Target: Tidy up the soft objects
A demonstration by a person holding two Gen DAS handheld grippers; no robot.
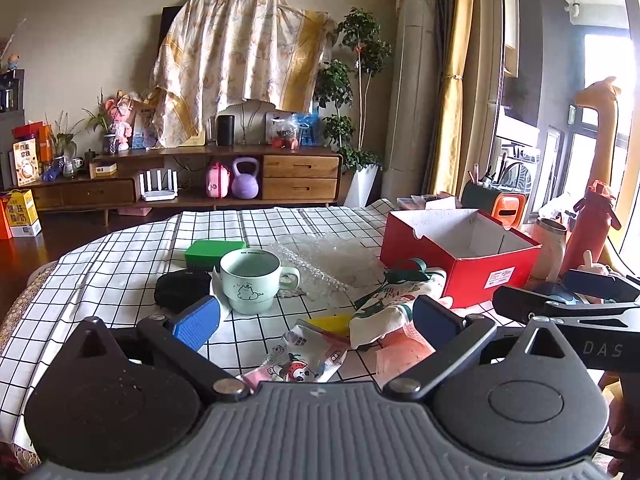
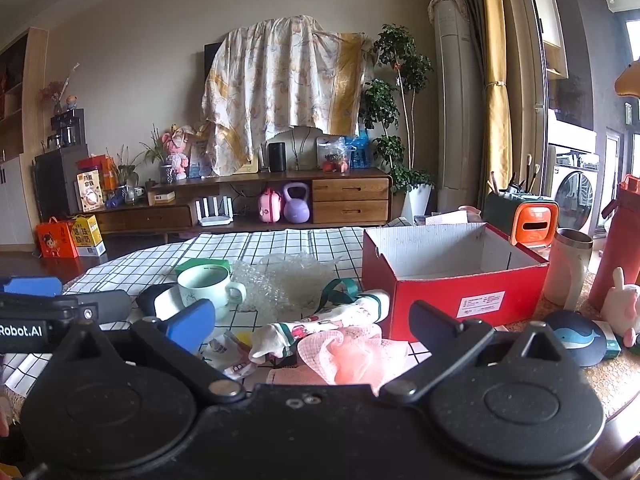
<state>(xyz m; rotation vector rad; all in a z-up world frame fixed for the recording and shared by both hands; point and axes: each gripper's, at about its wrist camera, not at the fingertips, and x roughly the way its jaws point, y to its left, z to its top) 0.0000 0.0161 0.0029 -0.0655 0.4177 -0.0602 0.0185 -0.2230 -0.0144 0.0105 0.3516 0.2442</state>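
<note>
While both grippers are held wide apart above the near edge of the checked tablecloth [image 1: 120, 264], nothing is gripped by either: the left gripper [image 1: 316, 320] hangs over a crumpled snack packet [image 1: 304, 360] printed with cartoon figures, and the right gripper [image 2: 316, 324] hangs over a pink ruffled cloth [image 2: 352, 352]. Soft things are seen scattered in the middle of the table. A white cloth pouch [image 2: 332, 320] with a coloured print and green straps is lain on its side, just left of the red box [image 2: 452, 292] and touching the pink cloth. A sheet of clear bubble wrap [image 1: 328, 256] is spread behind it, and a dark soft item [image 1: 182, 288] is found left of the mug [image 1: 252, 280], partly hidden by it. A green block [image 1: 214, 252] is set behind the mug, and a yellow piece [image 1: 332, 324] shows beside the pouch. The red box stands open at the top with white inner walls; no contents can be made out, though its floor is not seen. The pale green mug stands upright, its inside shaded, so its contents cannot be told. A steel-rimmed tumbler [image 2: 570, 268] and a red bottle [image 2: 616, 248] are stood right of the box.
</note>
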